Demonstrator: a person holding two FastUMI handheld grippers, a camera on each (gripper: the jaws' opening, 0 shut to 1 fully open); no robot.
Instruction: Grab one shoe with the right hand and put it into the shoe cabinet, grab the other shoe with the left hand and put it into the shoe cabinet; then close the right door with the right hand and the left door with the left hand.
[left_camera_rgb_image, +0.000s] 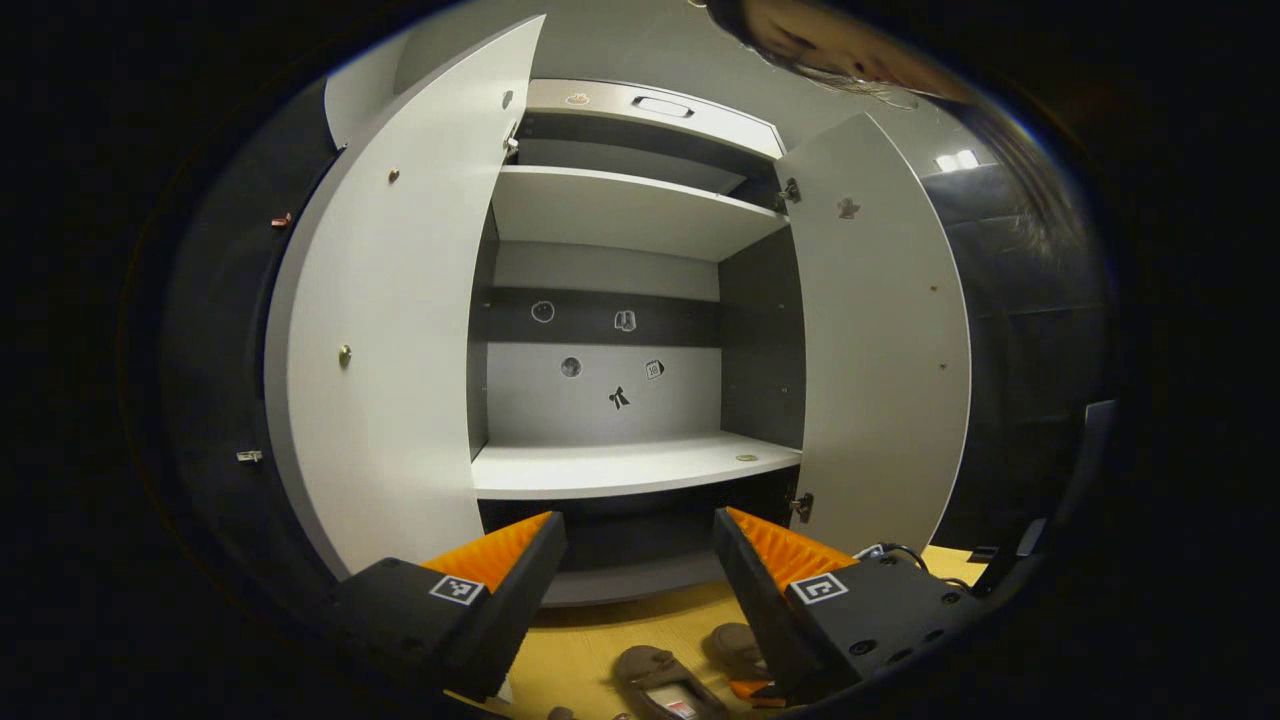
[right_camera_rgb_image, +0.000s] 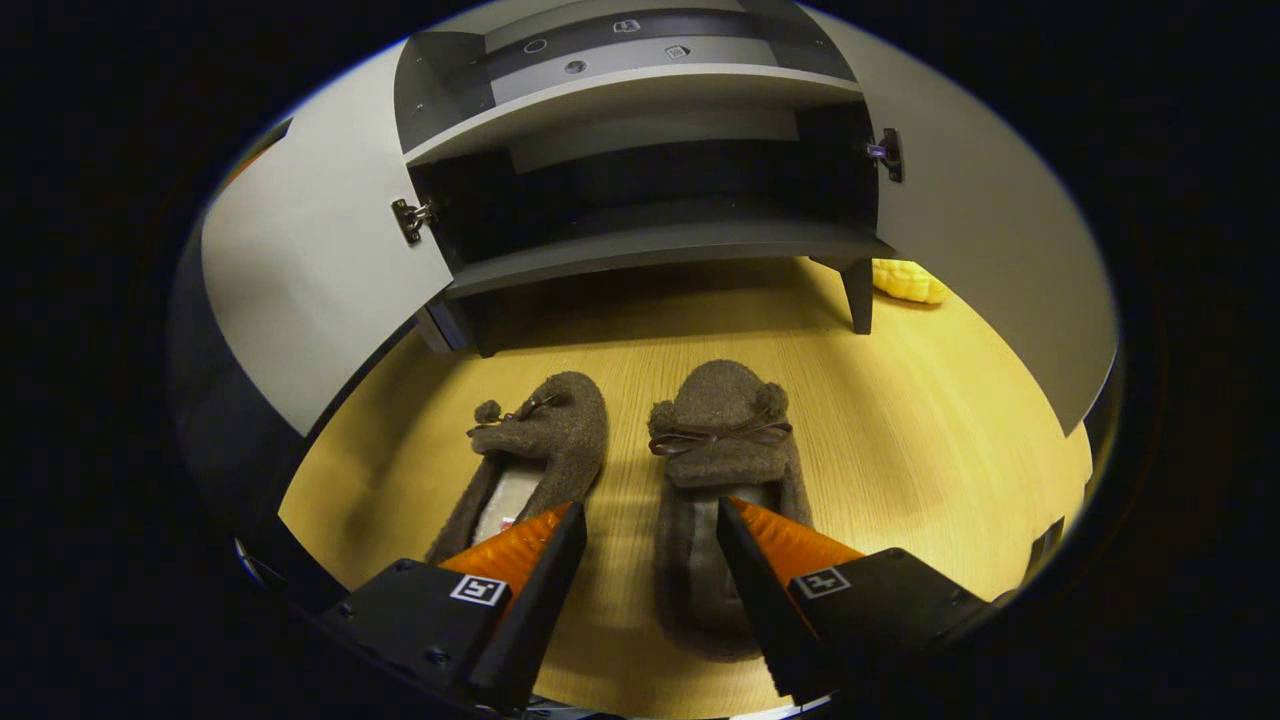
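A wooden floor (right_camera_rgb_image: 900, 420) carries two brown fuzzy slippers, left slipper (right_camera_rgb_image: 540, 440) and right slipper (right_camera_rgb_image: 722, 440), side by side before the shoe cabinet (right_camera_rgb_image: 640, 240); a yellow object (right_camera_rgb_image: 905, 280) lies beside the cabinet's leg.

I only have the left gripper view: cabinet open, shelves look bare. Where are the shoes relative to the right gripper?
Observer: In the right gripper view both shoes lie side by side on the wooden floor, toes toward the cabinet. The right gripper is open just above them.
Operator: Which shoe is it lined up with?
Observer: The right-hand shoe; one finger sits over its opening, the other over the gap beside the left-hand shoe. Neither finger presses on it.
Operator: Anything else on the floor?
Observer: A yellow object lies beyond the cabinet's front leg, partly hidden by the right door. I cannot tell what it is.
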